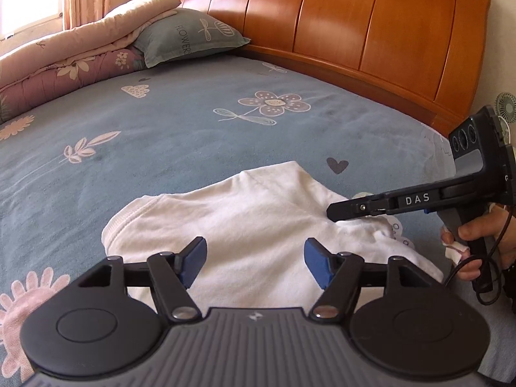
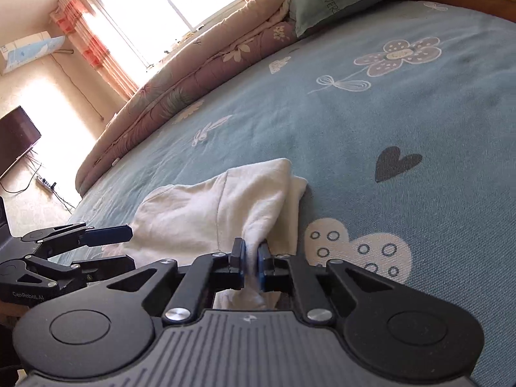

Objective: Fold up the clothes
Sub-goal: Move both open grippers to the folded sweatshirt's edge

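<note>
— Where do we hold the white shirt [image 1: 245, 225]?
— On the bedsheet [image 1: 161, 135]; our right gripper [image 2: 251, 258] pinches its edge, low and level.
— And our left gripper [image 1: 254, 258]?
— Spread wide, hovering above the shirt.

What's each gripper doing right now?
Left gripper: open, holding nothing, over the shirt.
Right gripper: shut on the shirt.

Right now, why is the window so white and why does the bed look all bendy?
Right wrist view: daylight overexposes the window, washing out its panes. Left wrist view: the fisheye lens bows the headboard and bed sheet, while the white shirt stays evenly lit.
</note>
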Demonstrator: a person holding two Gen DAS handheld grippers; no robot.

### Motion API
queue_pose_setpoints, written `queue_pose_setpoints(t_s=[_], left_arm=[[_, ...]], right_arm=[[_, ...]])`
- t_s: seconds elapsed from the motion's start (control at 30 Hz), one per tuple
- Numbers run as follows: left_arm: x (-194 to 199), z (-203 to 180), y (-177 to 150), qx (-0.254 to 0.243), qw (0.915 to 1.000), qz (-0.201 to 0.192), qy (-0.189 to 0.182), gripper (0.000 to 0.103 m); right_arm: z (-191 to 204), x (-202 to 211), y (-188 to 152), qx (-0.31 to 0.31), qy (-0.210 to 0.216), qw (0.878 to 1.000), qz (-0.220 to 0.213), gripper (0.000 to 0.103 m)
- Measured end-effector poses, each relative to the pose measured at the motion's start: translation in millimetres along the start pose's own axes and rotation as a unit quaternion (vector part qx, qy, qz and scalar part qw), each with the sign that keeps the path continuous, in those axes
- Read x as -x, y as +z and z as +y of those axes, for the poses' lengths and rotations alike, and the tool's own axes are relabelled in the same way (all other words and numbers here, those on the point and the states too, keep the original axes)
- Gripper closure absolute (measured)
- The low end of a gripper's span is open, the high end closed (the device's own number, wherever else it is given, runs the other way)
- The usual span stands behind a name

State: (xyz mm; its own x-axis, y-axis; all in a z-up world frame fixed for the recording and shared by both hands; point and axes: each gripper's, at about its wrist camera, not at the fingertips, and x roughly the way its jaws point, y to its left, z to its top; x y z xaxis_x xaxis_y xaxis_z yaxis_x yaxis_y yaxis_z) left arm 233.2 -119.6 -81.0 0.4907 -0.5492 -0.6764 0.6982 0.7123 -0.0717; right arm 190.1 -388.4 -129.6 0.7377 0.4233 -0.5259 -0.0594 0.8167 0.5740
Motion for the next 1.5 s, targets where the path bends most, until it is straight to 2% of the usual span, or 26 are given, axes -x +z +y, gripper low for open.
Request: queue_pose_setpoints(t_s=[0.03,0.07,0.27,0.33,0.37,0.43,0.5,0.6,0.7,0.8,0.87,0.93,1.0,1.03,1.1,1.2,1.4,1.47,1.5], left_arm=[[-8.1,3.6,-1.7,0.008,0.9999,0.012,0.000,0.036],[-15.7,7.4,-3.5,0.017,0.9995,0.025,-0.002,0.036],[1.4,12.7,1.9,0.026,0.9995,-0.019,0.008,0.037],[4.9,21.9,4.4,0.042,0.9986,-0.023,0.020,0.037],[5.5,26.9,5.2,0.053,0.9981,-0.022,0.024,0.037],[2.9,35.7,5.5,0.068,0.9971,-0.019,0.028,0.037],[-4.8,42.9,4.5,0.078,0.9964,-0.015,0.028,0.037],[-16.3,53.5,2.9,0.093,0.9953,-0.008,0.028,0.037],[-36.3,66.4,6.1,0.109,0.9933,-0.009,0.037,0.036],[-31.7,66.0,14.2,0.124,0.9911,-0.020,0.045,0.038],[-17.0,57.0,15.9,0.113,0.9919,-0.034,0.047,0.038],[4.8,42.8,13.6,0.104,0.9933,-0.041,0.031,0.037],[21.4,29.7,9.0,0.103,0.9938,-0.041,0.013,0.036],[26.0,22.9,3.2,0.105,0.9938,-0.037,0.001,0.034],[30.0,10.7,-10.4,0.113,0.9933,-0.019,-0.015,0.031],[20.5,-0.7,-28.8,0.113,0.9930,0.033,0.004,0.035],[58.8,-29.4,-32.0,0.098,0.9949,0.012,-0.015,0.031],[64.4,-36.4,-37.9,0.101,0.9943,0.020,-0.027,0.029],[61.5,-37.5,-44.4,0.113,0.9922,0.037,-0.038,0.028]], right_arm=[[-6.1,-2.1,-0.4,-0.019,-0.005,1.000,-0.001,0.081],[-3.2,3.7,1.7,-0.013,-0.009,1.000,-0.009,0.081],[16.3,40.6,15.0,0.033,-0.029,0.997,-0.064,0.079],[34.1,39.9,19.1,0.073,-0.018,0.996,-0.057,0.078],[45.3,34.4,19.5,0.099,-0.015,0.994,-0.049,0.073],[63.9,17.1,16.1,0.143,-0.017,0.989,-0.029,0.066],[77.1,-6.9,12.0,0.177,-0.018,0.984,-0.007,0.065],[84.5,-33.4,3.8,0.204,-0.046,0.978,0.020,0.063],[88.0,-23.9,-6.7,0.218,-0.048,0.975,0.021,0.061],[91.6,-6.3,-17.3,0.224,-0.043,0.973,0.020,0.061],[94.1,5.4,-24.3,0.229,-0.040,0.973,0.018,0.059],[96.6,17.1,-31.4,0.233,-0.037,0.972,0.017,0.051],[98.3,23.0,-42.7,0.243,-0.039,0.969,0.026,0.049],[96.7,21.6,-49.8,0.247,-0.055,0.967,0.030,0.049],[88.5,28.6,-56.3,0.229,-0.062,0.971,0.018,0.052],[85.2,42.8,-56.7,0.202,-0.069,0.977,0.007,0.052],[96.7,60.9,-61.7,0.231,-0.082,0.969,0.005,0.047],[91.2,58.4,-66.6,0.217,-0.085,0.972,0.015,0.047],[88.6,56.9,-70.2,0.212,-0.089,0.973,0.022,0.047]])
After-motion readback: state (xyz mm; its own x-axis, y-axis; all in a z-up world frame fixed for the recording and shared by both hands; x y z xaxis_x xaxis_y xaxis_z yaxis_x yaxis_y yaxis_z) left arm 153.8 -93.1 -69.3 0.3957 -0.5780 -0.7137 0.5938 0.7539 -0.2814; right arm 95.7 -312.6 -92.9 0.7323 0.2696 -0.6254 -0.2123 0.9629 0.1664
